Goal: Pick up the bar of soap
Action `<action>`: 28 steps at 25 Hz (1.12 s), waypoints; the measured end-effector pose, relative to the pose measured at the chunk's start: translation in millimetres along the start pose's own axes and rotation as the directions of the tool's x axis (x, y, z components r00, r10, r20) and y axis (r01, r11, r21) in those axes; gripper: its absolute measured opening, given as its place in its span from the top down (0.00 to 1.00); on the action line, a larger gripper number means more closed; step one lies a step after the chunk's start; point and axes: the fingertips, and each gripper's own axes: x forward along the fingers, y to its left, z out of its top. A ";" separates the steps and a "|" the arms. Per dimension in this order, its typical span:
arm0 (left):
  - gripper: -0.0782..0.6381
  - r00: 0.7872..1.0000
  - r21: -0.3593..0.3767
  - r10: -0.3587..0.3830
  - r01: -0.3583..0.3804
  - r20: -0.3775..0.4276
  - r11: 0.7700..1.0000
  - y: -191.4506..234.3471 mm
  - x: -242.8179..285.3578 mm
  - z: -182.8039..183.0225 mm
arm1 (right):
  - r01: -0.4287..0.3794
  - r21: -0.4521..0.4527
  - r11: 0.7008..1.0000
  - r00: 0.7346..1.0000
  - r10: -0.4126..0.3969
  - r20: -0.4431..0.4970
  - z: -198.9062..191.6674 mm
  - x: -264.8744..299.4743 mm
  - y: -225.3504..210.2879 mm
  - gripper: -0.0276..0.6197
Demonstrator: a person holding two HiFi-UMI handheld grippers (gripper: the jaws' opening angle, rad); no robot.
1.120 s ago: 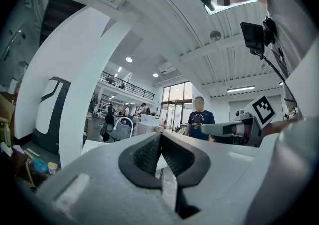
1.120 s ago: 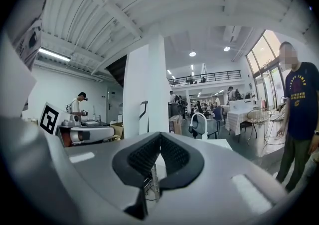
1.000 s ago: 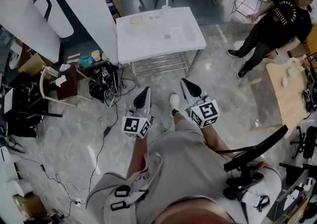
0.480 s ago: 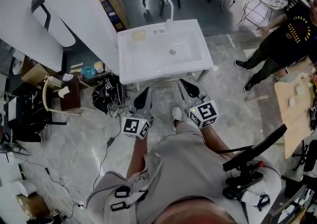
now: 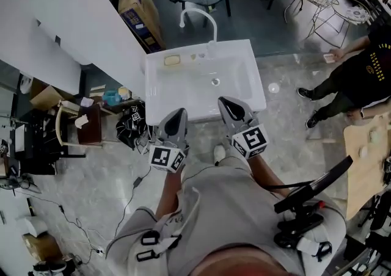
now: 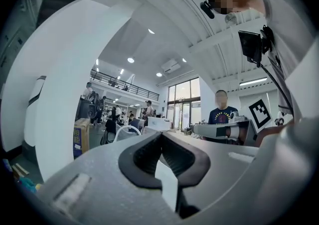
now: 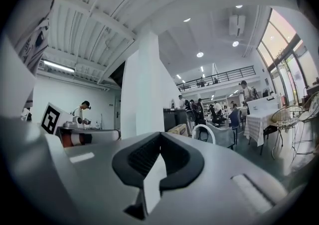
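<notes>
Left gripper (image 5: 175,121), right gripper (image 5: 233,111): jaws closed, empty, likely carried idle during approach. Soap (image 5: 171,60): ahead, leftward, on sink (image 5: 244,88) ledge, not yet reached.

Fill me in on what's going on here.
A person stands in front of a white sink with a two-jaw gripper in each hand. The left gripper and the right gripper both have their jaws together and hold nothing, and both are on the near side of the sink. The bar of soap lies untouched on the sink's back left corner, near the faucet.
</notes>
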 end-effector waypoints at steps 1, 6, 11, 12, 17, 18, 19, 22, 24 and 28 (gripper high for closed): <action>0.91 1.000 0.005 0.004 -0.004 -0.002 1.000 2.4 7.9 1.8 | -0.003 -0.001 1.000 1.000 0.003 0.001 1.5 5.2 -7.3 0.95; 0.91 1.000 0.015 0.016 -0.016 -0.005 1.000 11.7 33.3 8.2 | -0.020 0.017 1.000 1.000 0.020 0.000 3.6 27.1 -28.1 0.95; 0.91 1.000 0.008 0.017 -0.017 -0.006 1.000 26.7 40.8 10.0 | -0.030 -0.007 1.000 1.000 0.030 0.006 11.3 43.9 -22.6 0.95; 0.91 1.000 0.008 0.008 -0.008 -0.005 1.000 28.6 43.5 10.9 | -0.025 -0.018 1.000 1.000 0.026 0.013 14.6 45.6 -22.6 0.95; 0.91 0.998 0.031 -0.054 0.054 -0.015 0.998 30.6 61.2 12.1 | 0.026 -0.008 1.000 0.999 -0.025 0.025 16.3 50.7 -38.2 0.95; 0.91 0.998 0.034 -0.062 0.062 -0.020 0.997 32.5 61.0 11.5 | 0.034 -0.001 0.999 0.999 -0.034 0.024 15.3 51.0 -38.7 0.95; 0.91 0.998 0.033 -0.064 0.065 -0.023 0.997 35.3 60.5 10.6 | 0.040 0.003 0.999 0.999 -0.040 0.021 14.0 51.5 -38.9 0.95; 0.91 0.998 0.022 -0.045 0.046 -0.036 0.999 47.4 60.3 6.3 | 0.054 0.002 0.999 0.998 -0.054 0.013 12.2 56.1 -42.4 0.95; 0.91 0.998 0.016 -0.039 0.040 -0.054 0.999 54.8 60.6 -0.1 | 0.064 0.000 0.998 0.998 -0.064 0.013 12.8 59.1 -44.0 0.95; 0.84 0.992 0.014 -0.061 0.063 -0.109 0.998 68.7 66.4 -19.8 | 0.072 -0.003 0.997 0.997 -0.072 0.013 13.8 64.1 -42.0 0.95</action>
